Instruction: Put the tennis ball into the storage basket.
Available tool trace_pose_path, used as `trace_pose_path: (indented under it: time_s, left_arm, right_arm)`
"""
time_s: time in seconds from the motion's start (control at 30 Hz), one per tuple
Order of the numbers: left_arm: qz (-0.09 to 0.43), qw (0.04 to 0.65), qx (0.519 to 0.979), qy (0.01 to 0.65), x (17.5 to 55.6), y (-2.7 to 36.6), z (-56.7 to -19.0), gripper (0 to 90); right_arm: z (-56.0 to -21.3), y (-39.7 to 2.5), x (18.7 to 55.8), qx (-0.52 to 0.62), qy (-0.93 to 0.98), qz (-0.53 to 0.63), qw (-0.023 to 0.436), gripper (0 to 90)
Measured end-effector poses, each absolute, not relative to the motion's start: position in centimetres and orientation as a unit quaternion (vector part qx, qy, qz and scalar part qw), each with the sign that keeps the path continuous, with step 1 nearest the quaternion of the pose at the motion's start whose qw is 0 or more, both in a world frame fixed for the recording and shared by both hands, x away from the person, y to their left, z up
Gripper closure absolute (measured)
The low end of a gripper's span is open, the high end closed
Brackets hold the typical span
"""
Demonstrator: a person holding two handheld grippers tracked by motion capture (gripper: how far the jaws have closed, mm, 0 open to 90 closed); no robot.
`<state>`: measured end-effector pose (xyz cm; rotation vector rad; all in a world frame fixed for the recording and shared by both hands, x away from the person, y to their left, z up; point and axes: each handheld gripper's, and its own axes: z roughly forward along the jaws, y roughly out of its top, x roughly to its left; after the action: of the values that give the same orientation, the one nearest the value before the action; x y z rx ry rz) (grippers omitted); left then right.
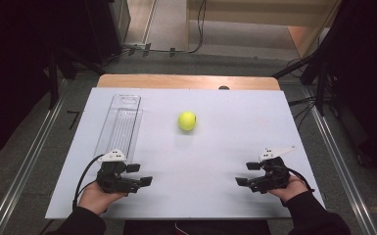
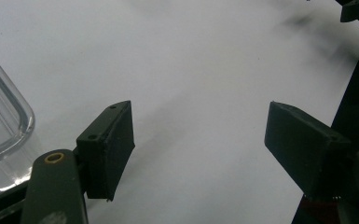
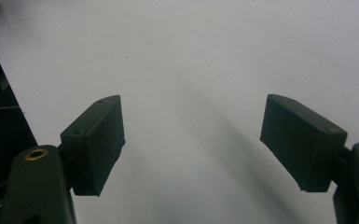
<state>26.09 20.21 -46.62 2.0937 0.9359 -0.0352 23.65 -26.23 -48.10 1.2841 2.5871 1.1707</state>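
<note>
The ball (image 1: 187, 120) lies in the upper middle of the high view, right of the tray (image 1: 119, 123). Both the left gripper (image 1: 142, 174) and the right gripper (image 1: 245, 174) rest low with jaws spread, empty. Approach the ball from above, slowly, because it rolls easily.

yellow-green ball (image 1: 187, 120), clear tray (image 1: 120, 121), black tongs (image 1: 140, 174)

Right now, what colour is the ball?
Yellow-green; the ball shows best in the high view.

No readable text or labels anywhere, seemingly.
</note>
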Motion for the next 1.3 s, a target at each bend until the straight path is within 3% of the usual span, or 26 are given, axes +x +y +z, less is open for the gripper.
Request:
trace_pose_path:
  time_s: [1.3]
  left_arm:
    - [-0.014,0.416,0.825,0.383,26.53,20.17,-46.55,24.9]
  right_arm:
    - [-48.12,-26.22,23.65,0.409,0.83,0.379,0.008,19.7]
